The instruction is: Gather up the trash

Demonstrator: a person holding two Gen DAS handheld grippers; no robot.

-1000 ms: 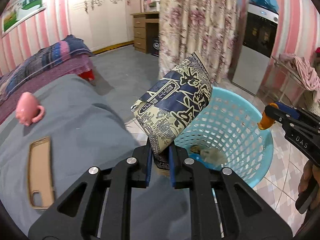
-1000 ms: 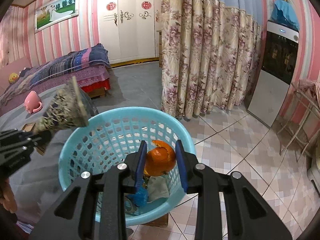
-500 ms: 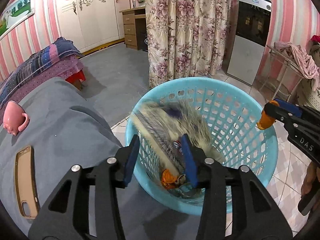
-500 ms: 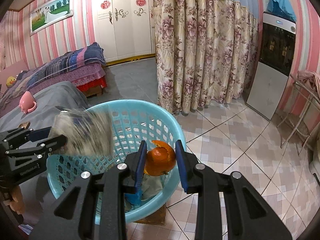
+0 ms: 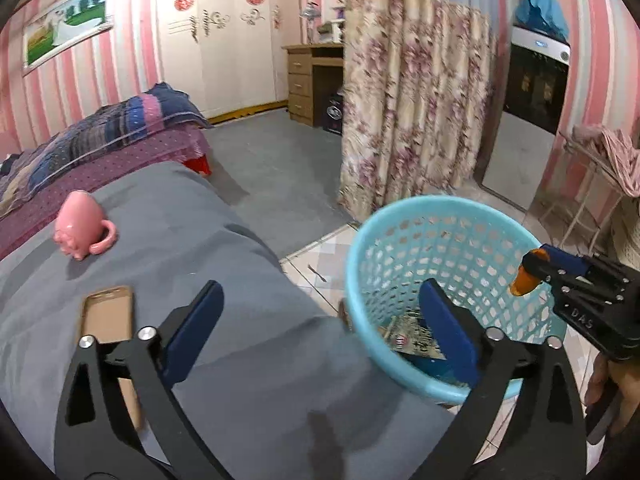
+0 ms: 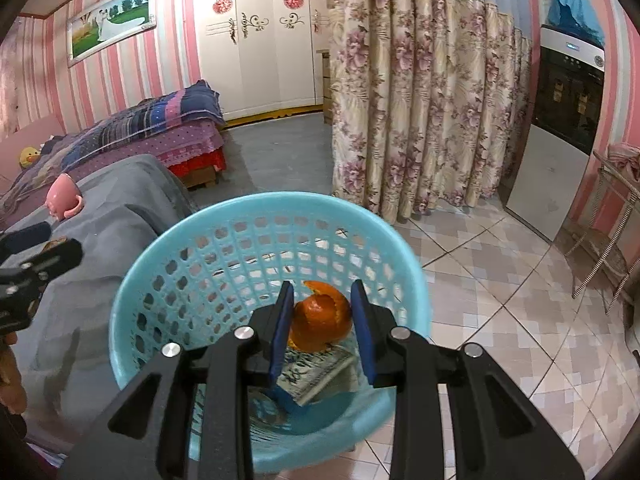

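Observation:
A light blue perforated basket (image 5: 400, 216) (image 6: 256, 216) stands on the tiled floor beside a grey-covered bed. The printed snack bag (image 5: 408, 334) (image 6: 316, 376) lies at its bottom. My left gripper (image 5: 320, 312) hangs over the bed's edge and the basket's near rim; its jaws are opening wide and nothing is between them. My right gripper (image 6: 322, 312) is over the basket, shut on a piece of orange peel (image 6: 320, 320); the left wrist view shows the orange peel (image 5: 522, 280) at its tips above the right rim.
On the grey bed cover (image 5: 180, 240) lie a pink mug (image 5: 80, 228) and a tan phone case (image 5: 106, 312). A floral curtain (image 5: 408, 112) hangs behind the basket. A dispenser (image 6: 560, 136) and a wire rack (image 5: 592, 184) stand at the right. A hand (image 5: 608, 380) holds the right gripper.
My left gripper let go of the snack bag, which dropped into the basket, and its jaws spread wide while it shifted back over the bed. The right gripper sank slightly with the peel.

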